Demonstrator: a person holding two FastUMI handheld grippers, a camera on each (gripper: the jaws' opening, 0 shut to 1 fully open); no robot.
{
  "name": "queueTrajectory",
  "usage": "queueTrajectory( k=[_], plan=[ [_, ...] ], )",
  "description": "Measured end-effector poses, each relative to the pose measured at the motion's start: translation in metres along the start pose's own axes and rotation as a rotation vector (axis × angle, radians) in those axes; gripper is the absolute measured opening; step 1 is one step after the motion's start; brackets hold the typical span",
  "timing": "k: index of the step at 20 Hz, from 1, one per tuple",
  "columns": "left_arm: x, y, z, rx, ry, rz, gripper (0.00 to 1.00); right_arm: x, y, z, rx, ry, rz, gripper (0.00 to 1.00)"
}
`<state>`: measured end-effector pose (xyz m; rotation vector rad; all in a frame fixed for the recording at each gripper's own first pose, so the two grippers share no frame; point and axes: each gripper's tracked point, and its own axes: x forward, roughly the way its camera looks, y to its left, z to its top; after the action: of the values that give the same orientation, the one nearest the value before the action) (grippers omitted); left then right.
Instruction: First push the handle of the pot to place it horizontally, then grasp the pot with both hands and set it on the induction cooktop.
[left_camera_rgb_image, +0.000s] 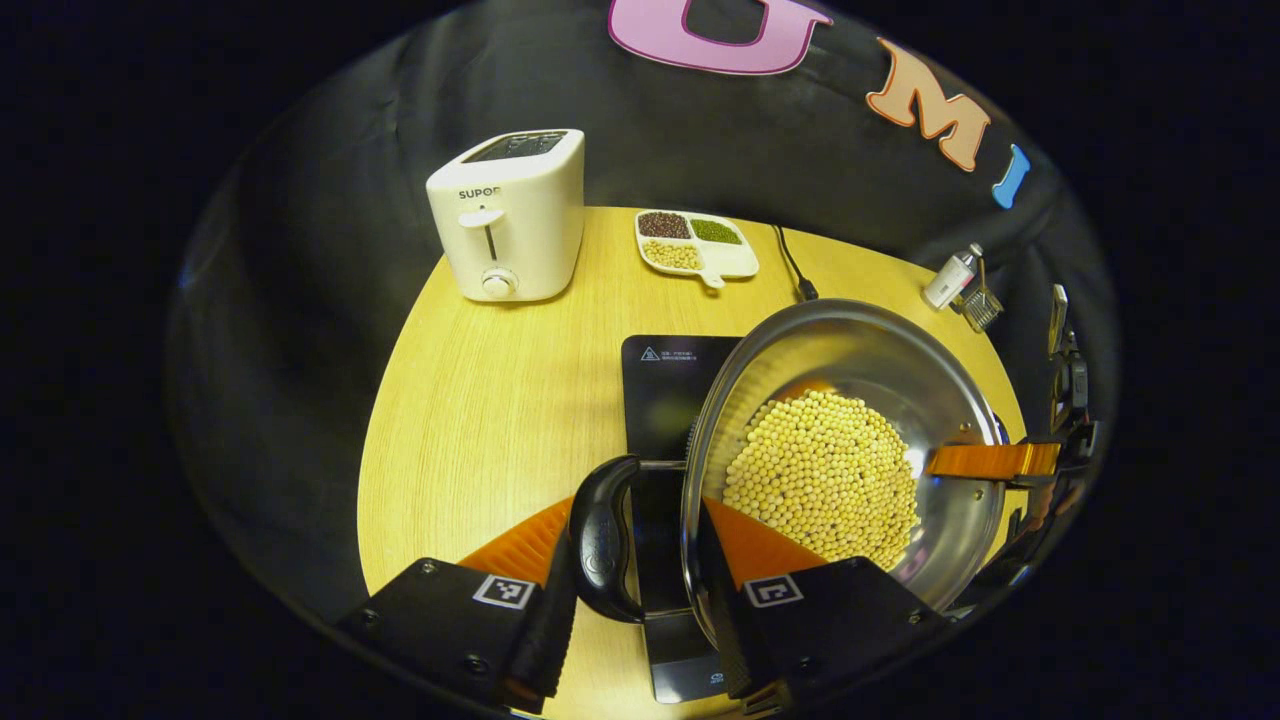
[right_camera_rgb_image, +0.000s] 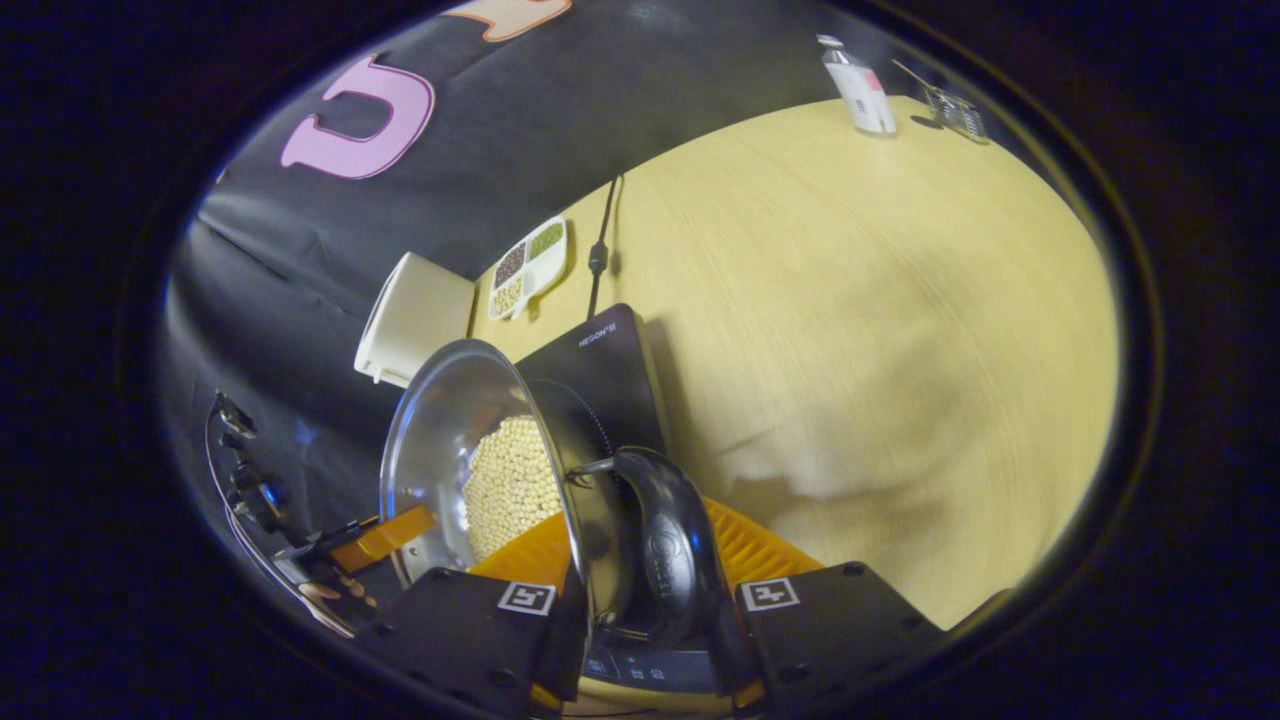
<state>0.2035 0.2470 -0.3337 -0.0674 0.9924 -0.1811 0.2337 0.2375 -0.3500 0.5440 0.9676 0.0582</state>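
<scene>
Pot is up off the table, held over the induction cooktop w/ both grippers — not set down. It's steel, holds a heap of pale yellow beans, and hangs above the cooktop's near-right part in the left gripper view.

Left gripper: clamped on the pot's near side. One finger sits outside the black loop handle, the other lies inside the rim over the beans, so handle + wall are pinched between them.

Right gripper: same grip on the opposite black handle — one finger inside the pot wall, the other outside the handle, both pressing. Its far-off finger shows in the left gripper view at the pot's far rim.

Around the cooktop:
- white toaster behind it, to the left
- divided dish w/ dark, green and pale beans just behind it
- black cable running back from it
- small bottle and a wire tool well off to the back right
</scene>
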Motion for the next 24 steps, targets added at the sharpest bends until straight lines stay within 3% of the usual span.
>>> queueTrajectory(
  k=[2,7,8,11,13,14,15,16,17,24],
  plan=[
    [-0.002,0.002,0.000,0.007,-0.009,0.002,0.61,0.000,-0.002,-0.001,-0.001,0.001,-0.005,0.48],
    [-0.003,0.002,-0.003,-0.029,-0.046,-0.005,0.63,0.003,0.001,-0.002,0.003,0.008,0.014,0.48],
    [-0.004,0.002,-0.003,-0.047,-0.056,-0.007,0.63,-0.002,-0.001,-0.002,-0.005,0.009,0.011,0.51],
    [-0.009,0.001,-0.004,-0.092,-0.083,0.011,0.65,-0.007,-0.010,0.007,-0.040,-0.045,-0.011,0.91],
    [-0.014,0.000,-0.001,-0.114,-0.125,0.018,0.77,-0.021,-0.010,0.021,-0.056,-0.117,-0.002,0.93],
    [-0.019,-0.004,-0.001,-0.124,-0.158,0.012,0.88,-0.031,-0.009,0.026,-0.062,-0.152,0.006,1.00],
    [-0.023,-0.006,0.007,-0.132,-0.185,0.009,1.00,-0.044,-0.008,0.030,-0.067,-0.187,0.009,1.00],
    [-0.028,-0.007,0.011,-0.125,-0.213,0.013,0.98,-0.059,-0.008,0.033,-0.071,-0.224,0.009,0.99],
    [-0.035,-0.008,0.017,-0.119,-0.252,0.022,0.98,-0.072,-0.011,0.039,-0.076,-0.261,0.002,0.92],
    [-0.081,-0.015,0.056,-0.038,-0.447,0.102,0.97,-0.142,-0.031,0.055,-0.103,-0.424,-0.068,0.92]
  ],
)
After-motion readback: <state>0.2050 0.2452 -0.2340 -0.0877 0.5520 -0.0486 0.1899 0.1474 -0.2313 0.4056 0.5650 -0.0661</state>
